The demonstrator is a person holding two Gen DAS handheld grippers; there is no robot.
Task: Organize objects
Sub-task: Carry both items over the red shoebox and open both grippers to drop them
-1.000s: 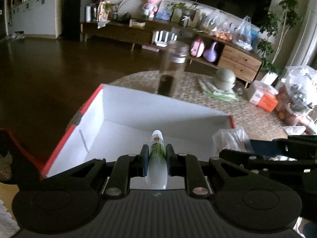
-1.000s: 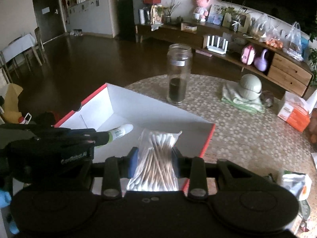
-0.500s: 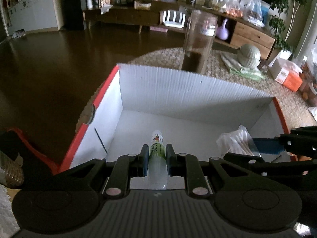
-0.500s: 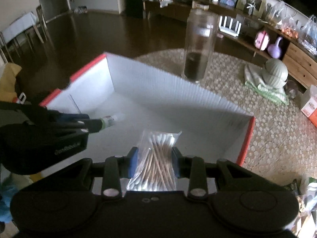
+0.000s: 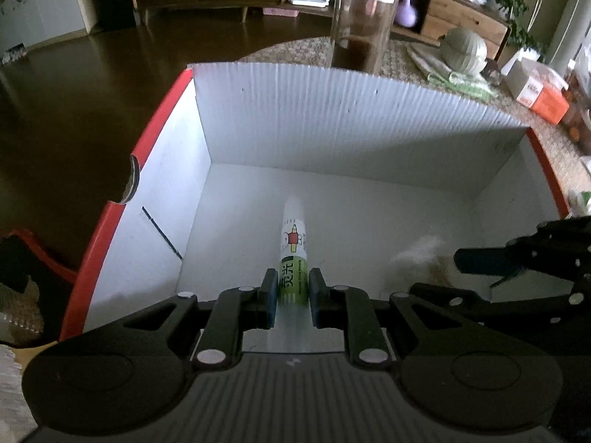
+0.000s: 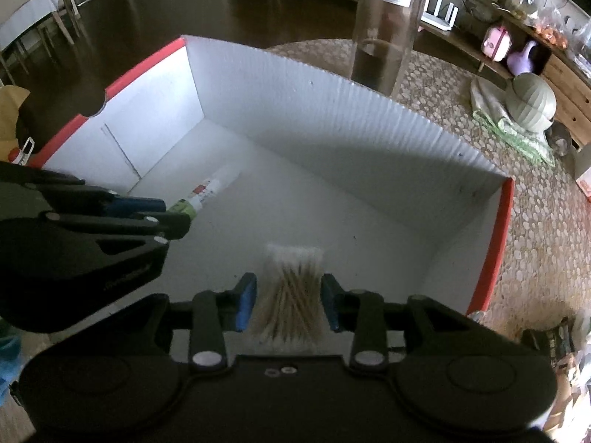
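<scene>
A white cardboard box with a red rim sits on the table, and both grippers reach down into it. My left gripper is shut on a white and green glue stick, whose tip points at the box floor. In the right wrist view the same left gripper and glue stick show at the left. My right gripper has its jaws opening. A clear bag of cotton swabs lies between them, with a gap at each blue pad. The box holds nothing else that I can see.
A tall glass jar with dark contents stands just behind the box's far wall. Further right on the woven table mat are a green ribbed pot on a cloth and an orange and white carton. Dark floor lies to the left.
Both grippers have sunk from above the rim down into the box. The right jaws have parted from the swab bag. The left gripper still grips the glue stick.
</scene>
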